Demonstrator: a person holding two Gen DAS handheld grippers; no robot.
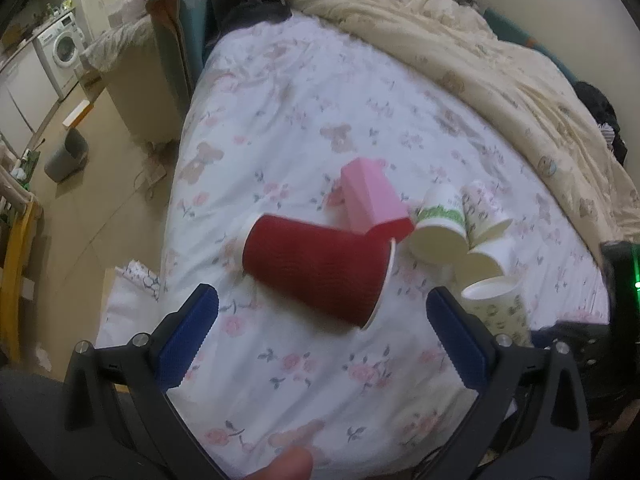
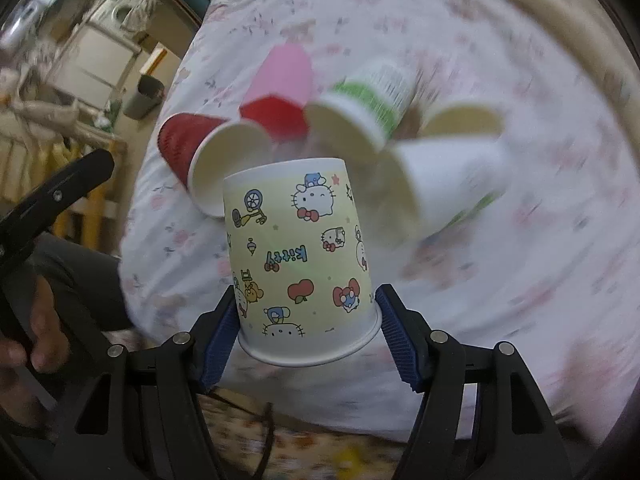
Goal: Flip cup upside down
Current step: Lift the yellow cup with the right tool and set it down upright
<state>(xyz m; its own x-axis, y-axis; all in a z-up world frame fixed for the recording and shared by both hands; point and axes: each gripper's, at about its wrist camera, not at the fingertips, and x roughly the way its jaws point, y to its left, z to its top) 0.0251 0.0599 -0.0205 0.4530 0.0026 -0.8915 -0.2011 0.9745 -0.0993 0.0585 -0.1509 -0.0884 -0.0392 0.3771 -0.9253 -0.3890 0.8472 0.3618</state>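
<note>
My right gripper (image 2: pixel 306 320) is shut on a Hello Kitty paper cup (image 2: pixel 300 256), held above the bed with its rim toward the camera and its base pointing away; the print reads upside down. The same cup shows in the left wrist view (image 1: pixel 498 306) at the right. My left gripper (image 1: pixel 320 320) is open and empty, just in front of a red ribbed cup (image 1: pixel 316 268) lying on its side on the floral bedsheet (image 1: pixel 304 120).
A pink carton (image 1: pixel 370 198), a green-banded cup (image 1: pixel 438 226) and other paper cups (image 1: pixel 486 216) lie on their sides in a cluster. A beige duvet (image 1: pixel 500 80) covers the far right. The bed's left edge drops to the floor with a grey bin (image 1: pixel 66 156).
</note>
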